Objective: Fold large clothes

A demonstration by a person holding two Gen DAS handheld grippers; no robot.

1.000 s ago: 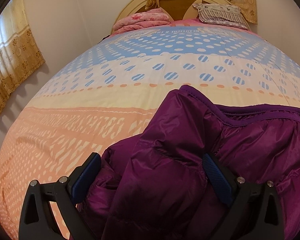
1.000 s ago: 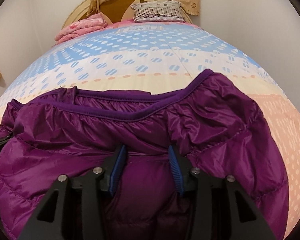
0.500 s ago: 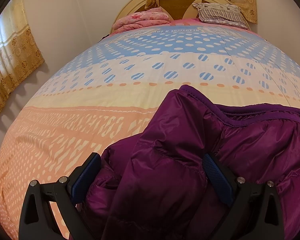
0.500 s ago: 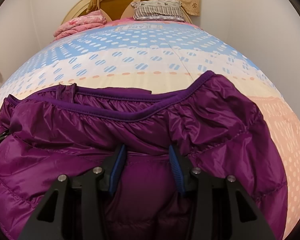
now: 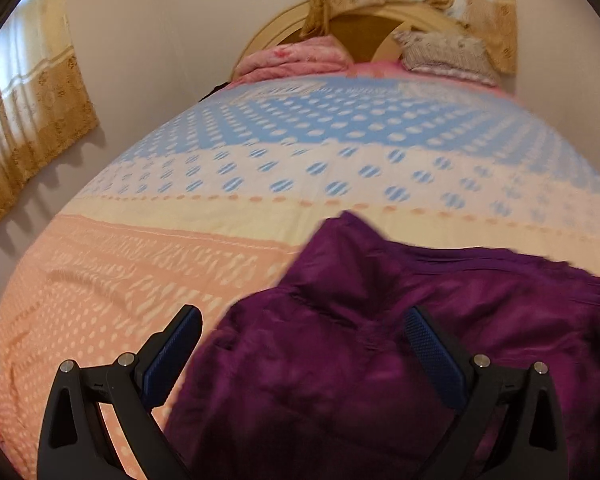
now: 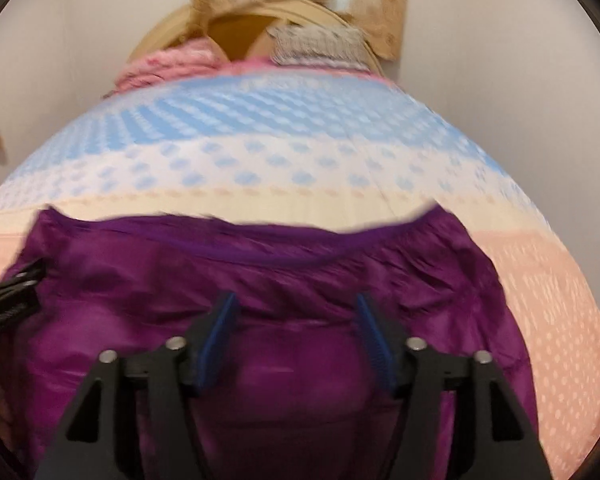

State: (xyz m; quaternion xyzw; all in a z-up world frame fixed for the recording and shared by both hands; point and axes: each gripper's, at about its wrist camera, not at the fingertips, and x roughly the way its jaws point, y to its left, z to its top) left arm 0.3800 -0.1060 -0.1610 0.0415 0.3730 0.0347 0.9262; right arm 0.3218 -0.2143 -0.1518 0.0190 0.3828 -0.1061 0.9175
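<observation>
A purple puffer jacket [image 5: 380, 320] lies bunched on the near part of the bed and also fills the lower half of the right wrist view [image 6: 280, 280]. My left gripper [image 5: 302, 338] is open wide over the jacket's left edge, its fingers astride the fabric. My right gripper [image 6: 296, 330] is open, its blue pads either side of a fold of jacket near the hem band. The left gripper's black frame [image 6: 8, 300] shows at the left edge of the right wrist view.
The bed [image 5: 260, 168] has a spotted blue, cream and peach cover. A pink folded blanket [image 5: 296, 58] and a patterned pillow [image 5: 444, 54] lie at the headboard. Curtains [image 5: 28, 120] hang on the left wall. Walls flank both sides of the bed.
Both cameras have pulled back and tilted up, so the jacket sits lower in view. The right gripper's jaws have spread wider. The left gripper stays open.
</observation>
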